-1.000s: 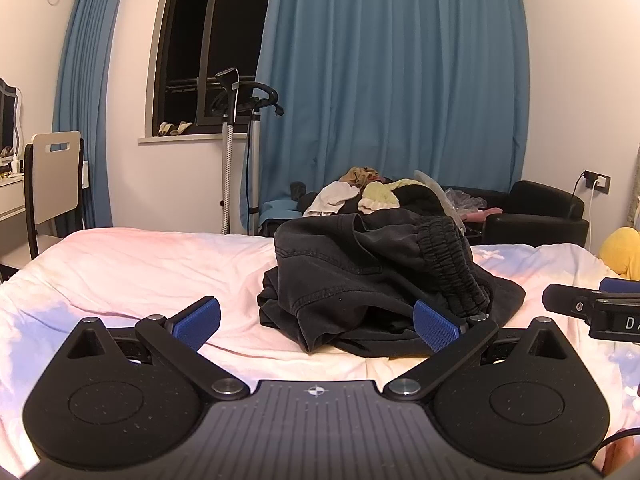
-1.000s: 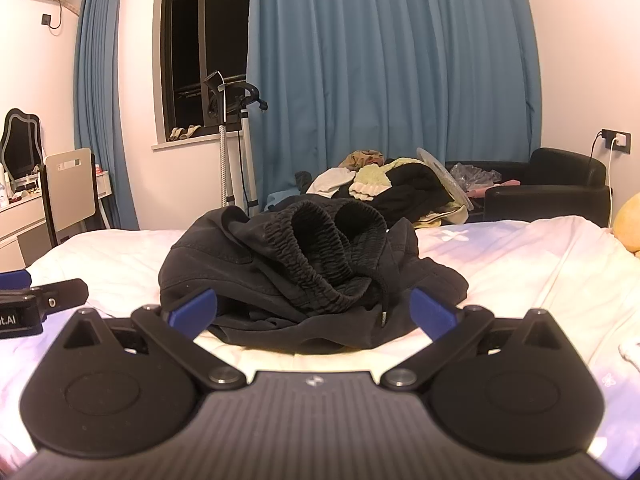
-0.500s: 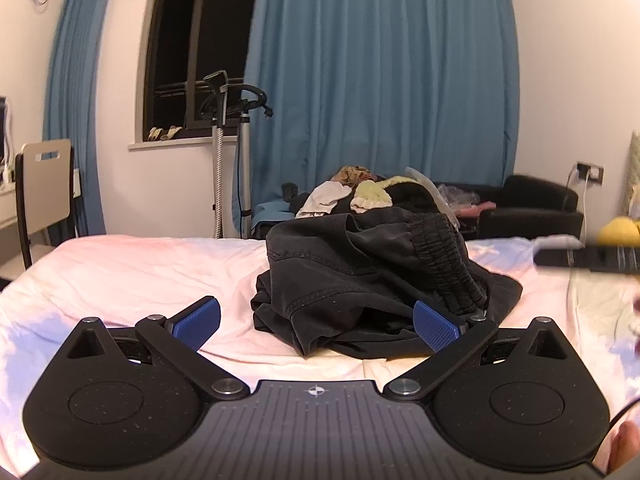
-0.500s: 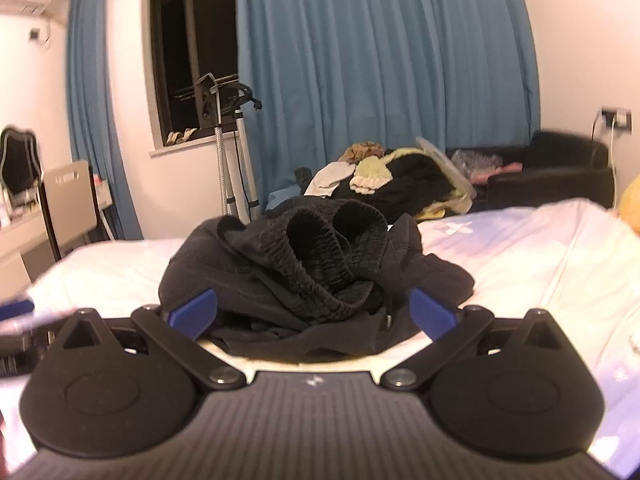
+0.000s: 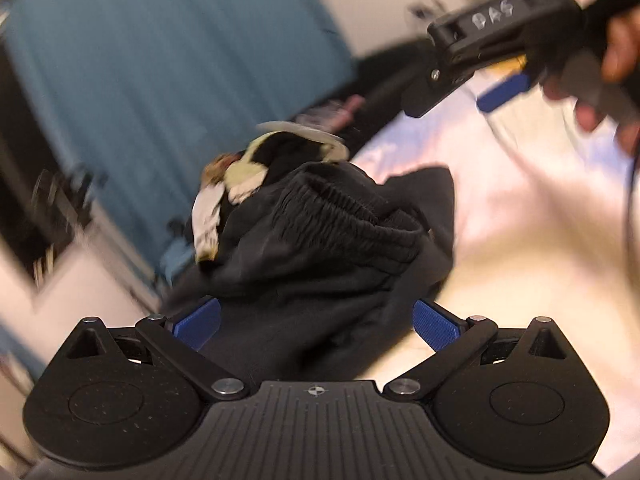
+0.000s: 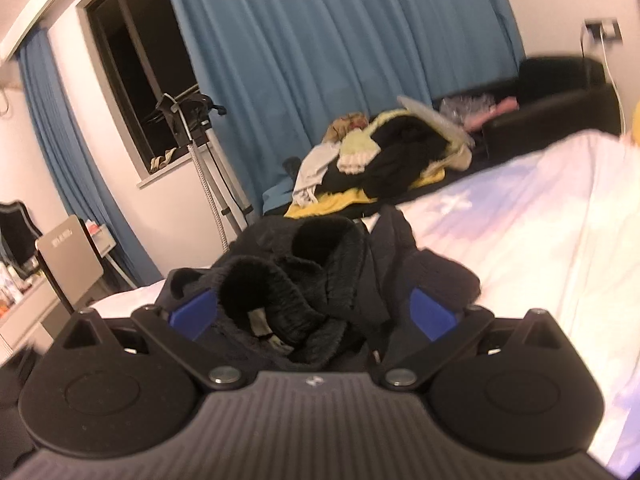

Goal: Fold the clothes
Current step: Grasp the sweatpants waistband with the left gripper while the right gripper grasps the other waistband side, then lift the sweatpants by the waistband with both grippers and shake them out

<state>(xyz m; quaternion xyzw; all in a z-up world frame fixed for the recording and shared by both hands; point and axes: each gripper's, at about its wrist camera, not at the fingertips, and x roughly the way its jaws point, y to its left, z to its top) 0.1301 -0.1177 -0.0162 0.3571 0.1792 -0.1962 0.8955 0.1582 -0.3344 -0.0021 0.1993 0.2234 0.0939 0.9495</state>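
Both grippers now nearer crumpled black trousers [image 6: 320, 280] on bed [image 6: 540, 216]

1. The left gripper [image 5: 316, 322] points forward with its jaws spread wide, the two blue pads [image 5: 198, 320] well apart at either side of its own view.
2. Its camera view is tilted, the scene ahead leaning and smeared with blur.
3. The right gripper [image 6: 313, 312] likewise has its jaws spread wide, blue pads far apart.
4. In the left wrist view the right gripper appears at the upper right, raised and angled, one blue pad showing.
5. A hand [image 5: 608, 60] wraps around its handle, fingers [image 5: 586, 116] curled beneath; details are blurred.
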